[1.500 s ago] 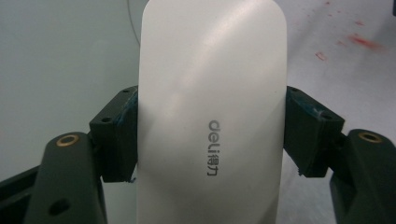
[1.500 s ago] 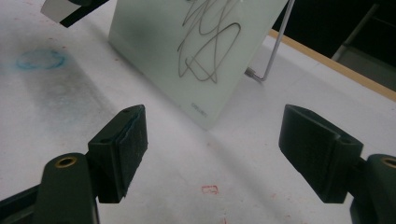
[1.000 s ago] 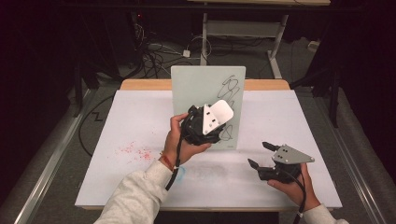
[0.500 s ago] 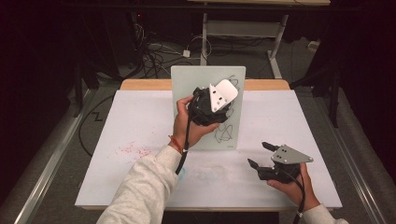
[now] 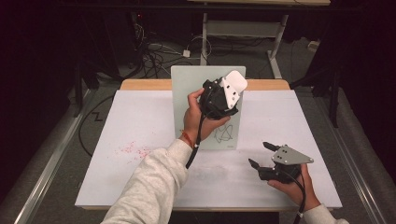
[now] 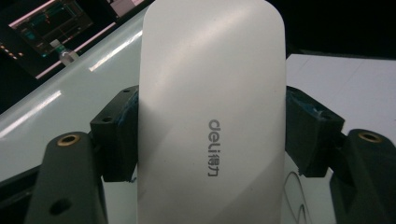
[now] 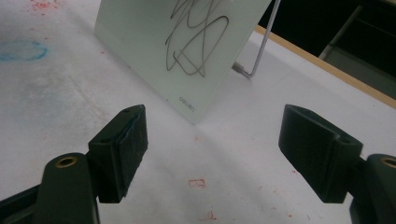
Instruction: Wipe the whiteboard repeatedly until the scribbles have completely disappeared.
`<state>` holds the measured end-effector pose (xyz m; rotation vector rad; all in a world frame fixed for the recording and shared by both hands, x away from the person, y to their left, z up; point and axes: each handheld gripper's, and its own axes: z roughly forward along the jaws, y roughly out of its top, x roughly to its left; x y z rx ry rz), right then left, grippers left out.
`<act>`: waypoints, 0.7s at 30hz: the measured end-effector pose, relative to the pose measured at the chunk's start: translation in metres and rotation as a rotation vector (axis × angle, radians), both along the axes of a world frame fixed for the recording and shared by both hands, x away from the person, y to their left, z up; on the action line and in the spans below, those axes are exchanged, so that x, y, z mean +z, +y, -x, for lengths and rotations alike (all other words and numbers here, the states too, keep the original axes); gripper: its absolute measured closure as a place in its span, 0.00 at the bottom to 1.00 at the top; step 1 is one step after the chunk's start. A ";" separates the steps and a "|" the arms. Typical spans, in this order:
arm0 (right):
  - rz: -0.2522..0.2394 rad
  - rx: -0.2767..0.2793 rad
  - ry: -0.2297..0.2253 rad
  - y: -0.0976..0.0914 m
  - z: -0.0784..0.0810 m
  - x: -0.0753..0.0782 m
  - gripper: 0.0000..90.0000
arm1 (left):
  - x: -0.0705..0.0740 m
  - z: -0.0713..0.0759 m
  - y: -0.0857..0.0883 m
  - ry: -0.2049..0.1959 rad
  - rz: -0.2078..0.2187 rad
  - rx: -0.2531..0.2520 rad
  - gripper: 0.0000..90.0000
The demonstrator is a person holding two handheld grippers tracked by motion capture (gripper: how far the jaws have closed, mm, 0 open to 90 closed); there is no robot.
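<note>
Up and toward the far side the left gripper (image 5: 232, 91) has gone since a second ago, climbing the face of the standing board (image 5: 187, 88); the right gripper (image 5: 261, 156) has stayed low at the near right of the table (image 5: 116, 121).

The left gripper's jaws are squeezed tight on both sides of a white eraser (image 6: 210, 112); it is long, smooth and a bit shiny, with round ends and a small grey "deli" name on its back. It sits at the top of the board, a little to the right, and its flat side seems to press on the board, though that is hard to be sure of.

The board is a pale, glossy writing board, flat and square-cornered; a thin bent metal leg (image 7: 261, 51) holds it up from behind. A dark scribble (image 7: 196, 37) of loopy lines is drawn on its lower part.

The step looks like wiping the board clean; the scribble low down is not rubbed out yet. The next move likely calls for sliding the eraser down over those loops, pressing flat but gently so the board does not tip back.

The right gripper's jaws are spread wide apart with nothing between them; it points at the board's near bottom corner. The table top is white and matte, with red specks (image 5: 133, 149) and a blue smudge (image 7: 21, 49).
</note>
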<state>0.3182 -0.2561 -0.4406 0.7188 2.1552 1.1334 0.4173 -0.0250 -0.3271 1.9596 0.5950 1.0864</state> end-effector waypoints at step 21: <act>0.008 -0.005 0.005 0.000 0.001 -0.001 0.27 | -0.086 0.034 0.002 -0.013 -0.110 0.036 0.32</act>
